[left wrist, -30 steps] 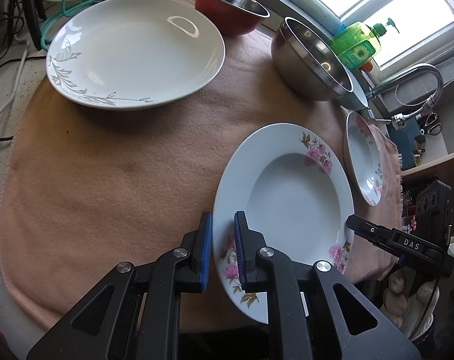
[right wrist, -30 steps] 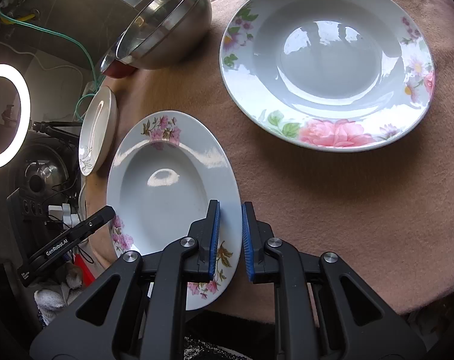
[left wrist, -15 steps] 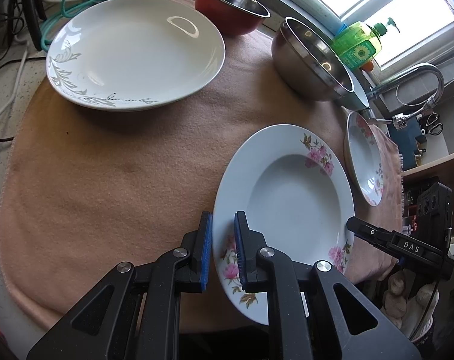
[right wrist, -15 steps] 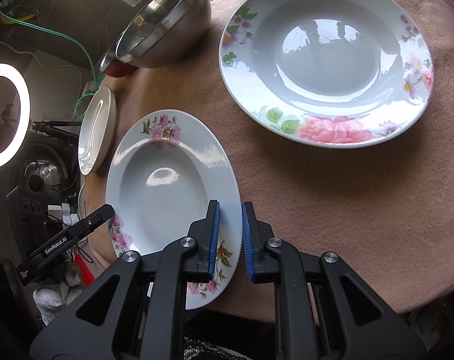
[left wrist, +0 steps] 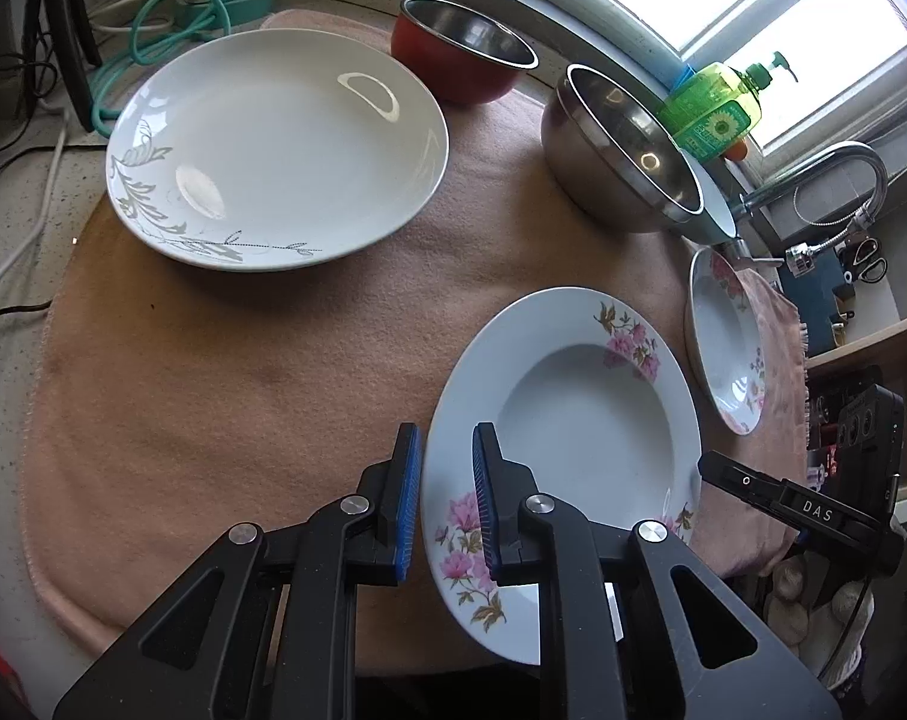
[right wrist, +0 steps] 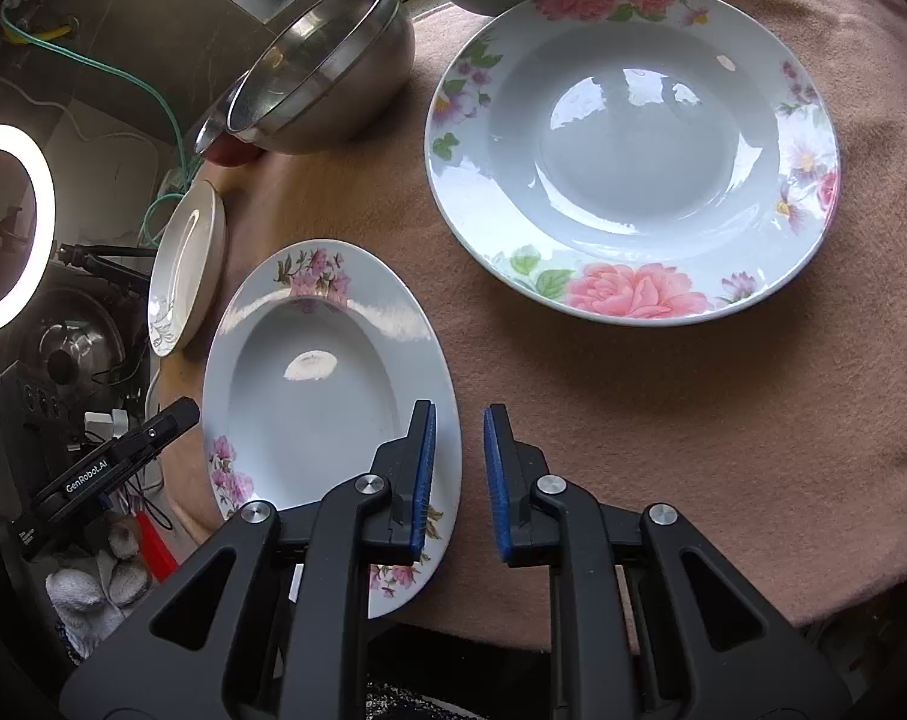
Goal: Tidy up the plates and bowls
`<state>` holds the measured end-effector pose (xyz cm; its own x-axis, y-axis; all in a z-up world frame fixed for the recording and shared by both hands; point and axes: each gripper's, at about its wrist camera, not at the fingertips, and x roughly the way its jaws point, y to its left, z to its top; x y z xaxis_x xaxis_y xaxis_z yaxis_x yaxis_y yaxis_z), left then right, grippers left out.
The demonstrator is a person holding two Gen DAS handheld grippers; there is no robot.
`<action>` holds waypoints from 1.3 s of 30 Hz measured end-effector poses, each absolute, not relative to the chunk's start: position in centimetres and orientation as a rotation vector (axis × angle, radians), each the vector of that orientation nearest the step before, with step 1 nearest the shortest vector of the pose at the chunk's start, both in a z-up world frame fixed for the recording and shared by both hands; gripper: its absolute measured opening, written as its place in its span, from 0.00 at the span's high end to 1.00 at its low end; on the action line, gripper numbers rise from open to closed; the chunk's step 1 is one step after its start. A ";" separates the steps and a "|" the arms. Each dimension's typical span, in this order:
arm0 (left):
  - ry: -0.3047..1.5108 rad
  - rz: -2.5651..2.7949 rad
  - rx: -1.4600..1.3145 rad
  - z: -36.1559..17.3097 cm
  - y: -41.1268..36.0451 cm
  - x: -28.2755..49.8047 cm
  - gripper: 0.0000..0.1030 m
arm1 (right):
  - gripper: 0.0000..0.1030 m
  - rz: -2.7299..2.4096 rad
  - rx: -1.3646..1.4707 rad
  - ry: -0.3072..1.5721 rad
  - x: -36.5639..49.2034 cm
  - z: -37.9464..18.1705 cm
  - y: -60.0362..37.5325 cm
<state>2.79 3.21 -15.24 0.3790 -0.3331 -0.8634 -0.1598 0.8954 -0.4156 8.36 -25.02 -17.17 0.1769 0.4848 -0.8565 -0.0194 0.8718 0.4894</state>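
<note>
Straddling small floral plate (left wrist: pixel 573 420) rim at desk's near edge with both grippers: left gripper (left wrist: pixel 447 504) and right gripper (right wrist: pixel 459 474) jaws apart, unclamped, so we lift evenly.

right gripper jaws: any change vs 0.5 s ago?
Yes. The right gripper has opened: its jaws now stand wider apart beside the rim of the small pink-flower plate, which has not shifted on the pink cloth.

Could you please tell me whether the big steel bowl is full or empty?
Empty: the steel bowl shows only bare shiny metal inside.
</note>
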 end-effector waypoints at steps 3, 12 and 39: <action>1.175 -0.119 -0.480 -14.7 3.1 3.2 0.84 | 0.73 0.364 0.412 1.340 8.4 -16.6 -25.5; 1.147 -0.168 -0.485 -13.4 0.9 4.6 0.74 | 0.68 0.352 0.372 1.268 8.6 -14.3 -27.2; 1.163 -0.328 -0.437 -14.0 -10.8 11.1 0.74 | 0.53 0.202 0.320 1.190 16.0 -14.5 -38.6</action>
<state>11.15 -10.78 -14.01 0.3654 -0.4659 -0.8059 0.0240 0.8702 -0.4922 16.05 -38.57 -14.50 0.3617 0.3202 -0.8756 0.0136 0.9373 0.3484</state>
